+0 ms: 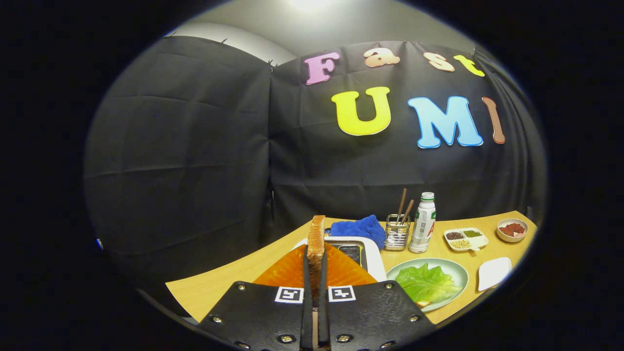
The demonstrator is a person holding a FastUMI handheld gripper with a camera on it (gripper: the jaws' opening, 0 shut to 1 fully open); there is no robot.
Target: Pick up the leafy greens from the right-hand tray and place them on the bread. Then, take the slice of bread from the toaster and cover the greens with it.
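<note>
Gripper view puts the slice of bread (316,243) right between the two fingers of the gripper (315,273), which are clamped on its flat faces, one on each side. The slice stands on edge: its long axis runs straight up, toward twelve o'clock from the fingers, and its thin crust edge faces the camera, so its broad faces look to three and nine o'clock.

As for progress, the first half looks finished. The leafy greens (426,283) already lie on the pale green plate (458,273), at about three o'clock from the fingertips, and a small corner of bread (423,303) peeks out from under the leaf at its near edge. The toaster (360,246) sits just beyond the held slice, toward one o'clock, with a dark slot showing. So the slice appears to be out of the toaster and in hand, judging by how high it stands above the orange mat (292,270).

What is left, as I judge it: carry the slice over to the plate at three o'clock, tip it from upright to flat, and lay it down over the greens. Because it is held on edge, the turn to flat will matter most.
</note>
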